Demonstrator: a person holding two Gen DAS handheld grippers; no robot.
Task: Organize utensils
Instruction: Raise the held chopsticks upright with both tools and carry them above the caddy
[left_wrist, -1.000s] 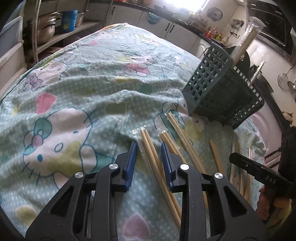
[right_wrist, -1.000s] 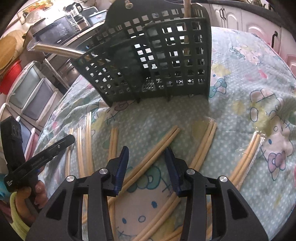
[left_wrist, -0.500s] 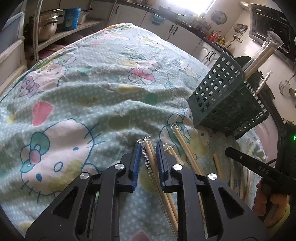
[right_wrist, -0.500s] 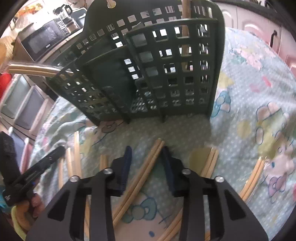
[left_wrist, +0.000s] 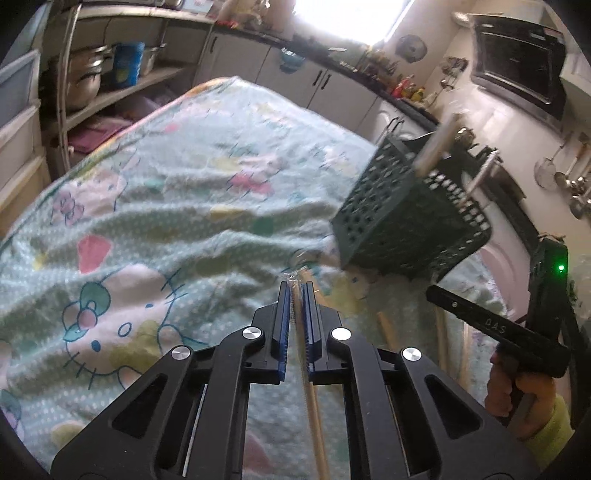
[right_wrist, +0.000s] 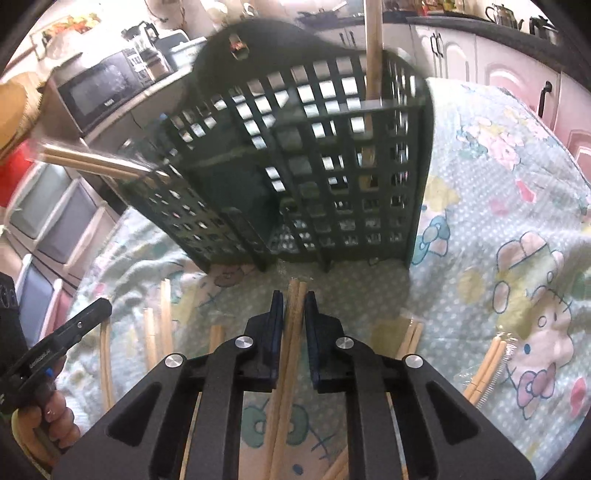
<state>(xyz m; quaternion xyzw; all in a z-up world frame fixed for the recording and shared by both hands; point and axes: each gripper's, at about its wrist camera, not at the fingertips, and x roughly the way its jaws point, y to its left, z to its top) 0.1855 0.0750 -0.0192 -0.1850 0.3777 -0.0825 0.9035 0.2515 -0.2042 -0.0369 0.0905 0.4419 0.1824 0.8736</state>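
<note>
The left gripper (left_wrist: 295, 291) was seen clamped on a wrapped pair of chopsticks (left_wrist: 312, 398), the blue pads pressed against the clear sleeve, whose crimped tip stuck out just past the fingertips. The rest of the pair ran back under the gripper body. The right gripper (right_wrist: 293, 299) was seen with its jaws closing on an unwrapped pair of wooden chopsticks (right_wrist: 291, 332); the sticks lay between the pads, and contact looked made, though a thin gap on one side could not be ruled out.

A dark green perforated utensil basket (right_wrist: 314, 166) was stood on the cartoon-cat tablecloth (left_wrist: 147, 221), just beyond both grippers. In the right wrist view, one upright chopstick (right_wrist: 373, 55) was found in its rear compartment, and a wrapped pair (right_wrist: 92, 162) was seen poking out sideways at the left.

More chopsticks were left scattered on the cloth: several loose sticks (right_wrist: 162, 321) to the left of the right gripper, a pair (right_wrist: 410, 336) near the basket's right foot, and a wrapped pair (right_wrist: 487, 365) farther right. A hand (left_wrist: 517, 398) on the other gripper's handle was visible at the left wrist view's right edge.
</note>
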